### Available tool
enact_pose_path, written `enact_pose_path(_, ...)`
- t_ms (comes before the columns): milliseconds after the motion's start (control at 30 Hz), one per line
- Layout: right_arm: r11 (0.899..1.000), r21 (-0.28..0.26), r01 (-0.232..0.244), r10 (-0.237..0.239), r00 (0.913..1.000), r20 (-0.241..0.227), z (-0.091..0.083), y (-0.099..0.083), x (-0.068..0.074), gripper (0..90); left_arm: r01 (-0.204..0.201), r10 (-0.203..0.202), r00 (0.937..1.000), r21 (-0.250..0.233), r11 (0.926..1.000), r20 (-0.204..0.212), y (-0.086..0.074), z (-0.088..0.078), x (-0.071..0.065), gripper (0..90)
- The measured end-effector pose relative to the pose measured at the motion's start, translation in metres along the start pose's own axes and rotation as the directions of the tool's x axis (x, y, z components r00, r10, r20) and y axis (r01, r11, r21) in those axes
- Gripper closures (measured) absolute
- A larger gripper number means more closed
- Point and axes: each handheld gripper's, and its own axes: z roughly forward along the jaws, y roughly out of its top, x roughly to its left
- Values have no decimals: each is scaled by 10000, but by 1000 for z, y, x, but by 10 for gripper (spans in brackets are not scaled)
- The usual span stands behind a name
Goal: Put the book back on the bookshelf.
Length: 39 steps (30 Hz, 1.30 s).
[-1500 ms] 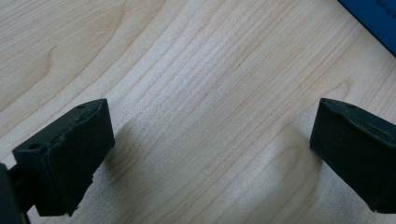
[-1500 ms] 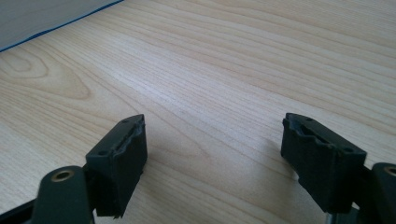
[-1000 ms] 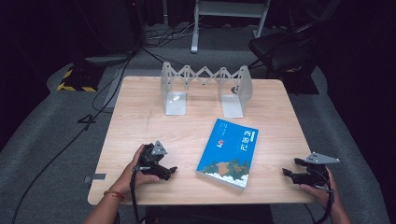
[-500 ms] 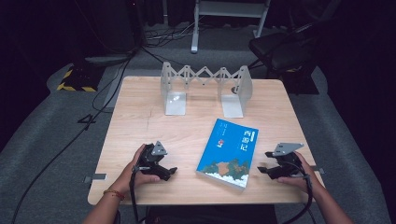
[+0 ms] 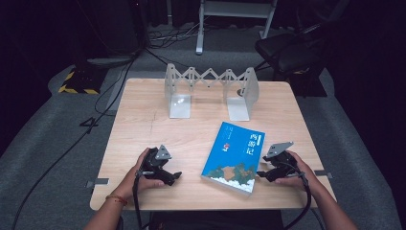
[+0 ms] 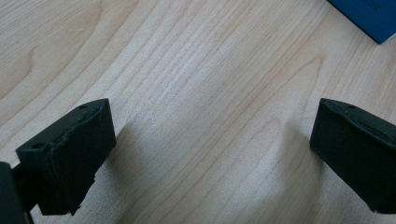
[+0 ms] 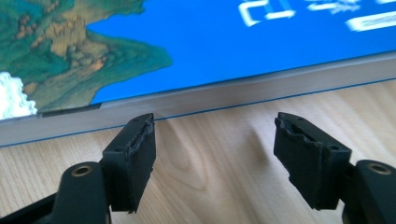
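The blue book (image 5: 233,157) lies flat on the wooden tabletop (image 5: 143,124), toward the near edge and a little right of the middle, its cover up and its length tilted so the far end leans rightward.

Nearest the person, the right claw (image 5: 262,173) rests at the book's right side, low on the tabletop and aimed at the book's long page edge. In the right gripper view the right claw (image 7: 215,154) has its jaws apart, having just been closing a little, with bare wood between them. The pale page block of the book (image 7: 233,95) runs just beyond the jaw tips; the left tip sits right at it, though whether it touches cannot be told.

To the left of the book, well apart from it, the left claw (image 5: 174,177) lies on the tabletop under the person's hand. In the left gripper view the left claw (image 6: 212,140) stands wide apart over bare wood, with a corner of the book (image 6: 369,16) at the upper right.

Beyond the book, near the far edge of the tabletop, stands a metal expanding book rack (image 5: 210,91), upright, its two end plates joined by a zigzag lattice.
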Motion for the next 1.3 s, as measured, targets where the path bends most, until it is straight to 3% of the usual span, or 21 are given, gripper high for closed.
enact_pose_path(133,9998,-9,219,-219,9998,-5,2,0,3,300,-6,6,10000,3,10000,0,0,0,0,6)
enact_pose_path(533,9959,-868,-236,186,9982,-578,-2,-9,3,319,0,0,10000,-3,10000,-1,0,0,0,6)
enact_pose_path(733,9978,-653,-81,24,9962,-874,-1,-8,7,322,-8,8,10000,1,10000,-2,0,0,0,6)
enact_pose_path(800,9984,-553,-122,56,9930,-1177,1,-9,8,318,-5,5,10000,-1,10000,-3,0,0,0,6)
enact_pose_path(1300,9921,-1215,-322,177,9928,-1187,-6,-13,10,319,0,0,10000,-2,10000,-5,0,0,0,6)
